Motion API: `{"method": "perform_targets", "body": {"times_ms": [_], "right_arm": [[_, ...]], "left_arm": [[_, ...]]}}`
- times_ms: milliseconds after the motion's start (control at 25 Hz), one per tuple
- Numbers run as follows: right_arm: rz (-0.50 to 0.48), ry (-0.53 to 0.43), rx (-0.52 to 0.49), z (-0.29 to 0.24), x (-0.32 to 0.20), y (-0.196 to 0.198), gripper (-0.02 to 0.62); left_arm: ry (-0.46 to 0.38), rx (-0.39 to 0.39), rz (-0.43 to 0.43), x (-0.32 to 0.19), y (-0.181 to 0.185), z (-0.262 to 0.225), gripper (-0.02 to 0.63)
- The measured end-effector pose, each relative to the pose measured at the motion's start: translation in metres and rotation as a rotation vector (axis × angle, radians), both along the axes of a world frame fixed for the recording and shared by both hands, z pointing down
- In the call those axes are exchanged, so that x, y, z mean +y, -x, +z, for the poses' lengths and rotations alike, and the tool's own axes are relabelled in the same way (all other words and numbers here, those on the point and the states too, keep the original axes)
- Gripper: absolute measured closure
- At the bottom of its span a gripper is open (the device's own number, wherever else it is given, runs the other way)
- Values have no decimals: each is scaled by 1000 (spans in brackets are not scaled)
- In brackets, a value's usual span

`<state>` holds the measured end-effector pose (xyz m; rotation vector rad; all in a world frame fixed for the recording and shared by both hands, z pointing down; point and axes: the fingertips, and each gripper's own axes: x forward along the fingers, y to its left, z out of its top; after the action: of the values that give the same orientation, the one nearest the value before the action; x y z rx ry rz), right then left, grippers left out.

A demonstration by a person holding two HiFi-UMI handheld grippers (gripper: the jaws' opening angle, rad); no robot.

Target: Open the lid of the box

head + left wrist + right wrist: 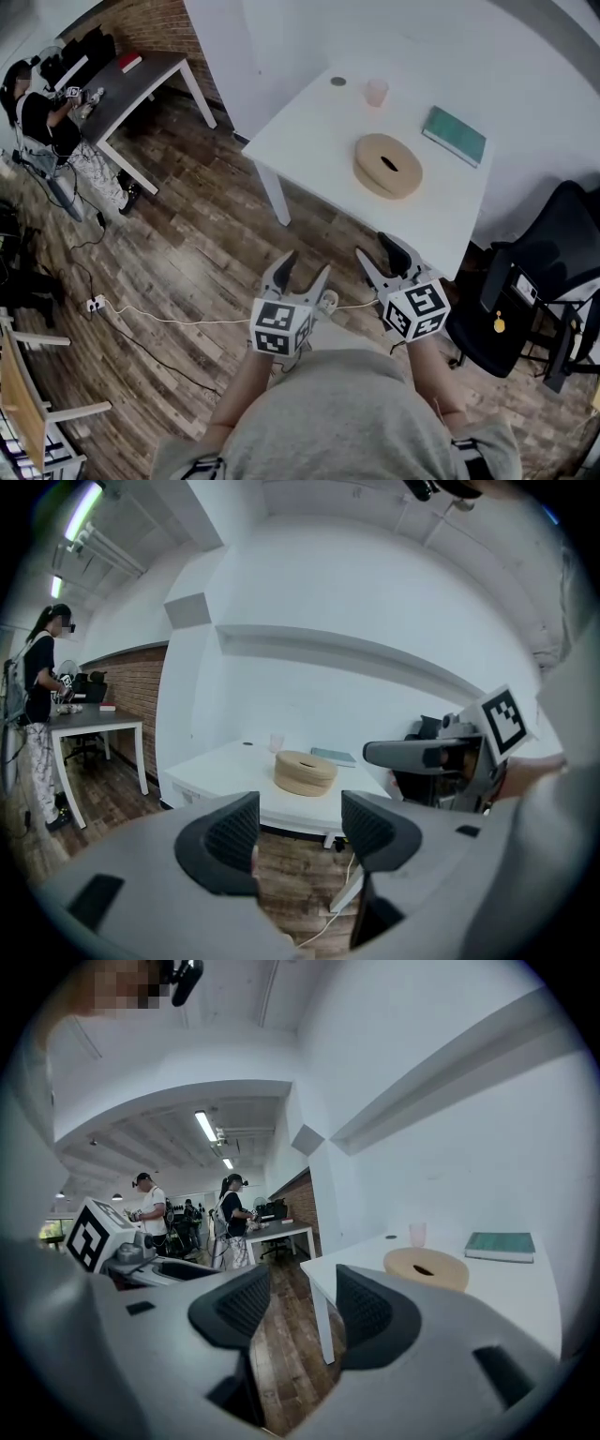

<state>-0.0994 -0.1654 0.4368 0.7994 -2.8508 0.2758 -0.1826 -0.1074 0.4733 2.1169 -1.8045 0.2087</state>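
The box (382,187) – round, tan – sits on the white worktop (309,131), toward its near side. Its lid (388,161) is on, with a dark slot in the top. Beyond the box are a pale cup (376,92) and a small dark disc (338,82). A teal book (454,135) lies flat to the right of the box, well apart from it.

Both claws are held out over the wood floor (187,253), short of the worktop's near edge and well away from the box. The left claw (305,267) stands wide apart with nothing between its jaws – its own view shows only floor and the worktop edge through the gap. The right claw (377,247) is likewise spread and empty, with floor showing between its jaws and the box off to the right of them. The two claws are side by side, both pointing toward the worktop.

A white cable (169,319) runs across the floor below the claws. A black chair (544,272) stands at the right of the worktop. At far left another person (37,122) stands at a dark worktop (141,80) by a brick wall.
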Motion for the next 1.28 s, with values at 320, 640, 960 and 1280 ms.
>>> {"method": "perform_targets", "body": {"times_ms": [320, 640, 960, 1280], "right_arm": [[57, -3, 22, -3, -70, 28, 376], [103, -10, 70, 3, -133, 37, 377], [134, 7, 131, 22, -188, 42, 377], [137, 17, 239, 54, -227, 43, 379]], "left_arm": [[11, -5, 95, -80, 24, 2, 358], [32, -13, 182, -150, 24, 10, 351], [68, -25, 253, -206, 23, 28, 348], [108, -41, 334, -253, 12, 56, 336]]}}
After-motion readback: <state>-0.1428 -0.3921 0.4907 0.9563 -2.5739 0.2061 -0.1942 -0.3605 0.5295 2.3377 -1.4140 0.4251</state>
